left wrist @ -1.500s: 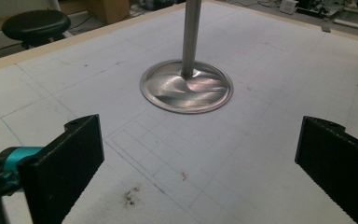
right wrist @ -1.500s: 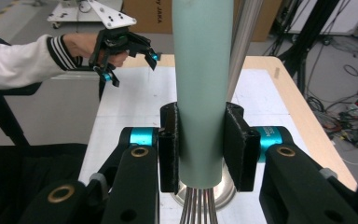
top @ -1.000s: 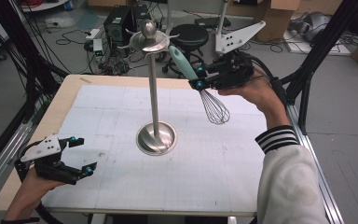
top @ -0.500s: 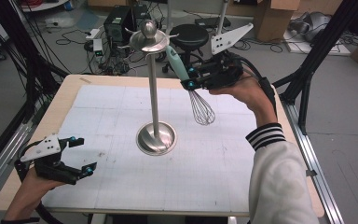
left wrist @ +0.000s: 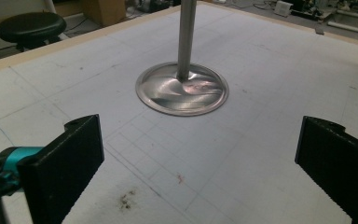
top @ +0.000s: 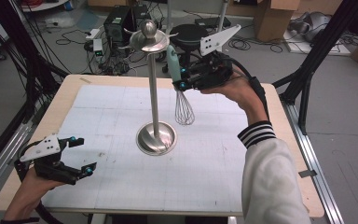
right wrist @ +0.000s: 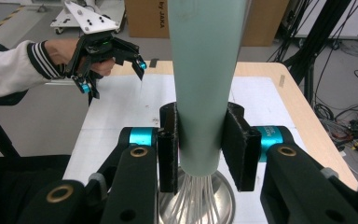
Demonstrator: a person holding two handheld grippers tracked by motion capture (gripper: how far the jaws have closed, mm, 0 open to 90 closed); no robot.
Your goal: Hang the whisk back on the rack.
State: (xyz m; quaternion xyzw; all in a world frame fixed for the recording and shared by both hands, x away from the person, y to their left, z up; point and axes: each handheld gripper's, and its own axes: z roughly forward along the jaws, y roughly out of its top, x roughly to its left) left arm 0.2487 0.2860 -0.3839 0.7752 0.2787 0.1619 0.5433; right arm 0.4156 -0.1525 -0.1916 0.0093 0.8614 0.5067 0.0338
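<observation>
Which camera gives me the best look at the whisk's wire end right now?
The high view: the whisk hangs whole beside the stand. The right gripper view has its green handle clamped in the right tongs, with wires barely visible below.

Whisk [top: 182, 93] hanging upright in air, pale green handle up, wire loops down, being clamped at handle by right tongs [top: 181, 78], just beside steel stand [top: 154, 100] pole, above white table [top: 214, 177], not touching it.
</observation>
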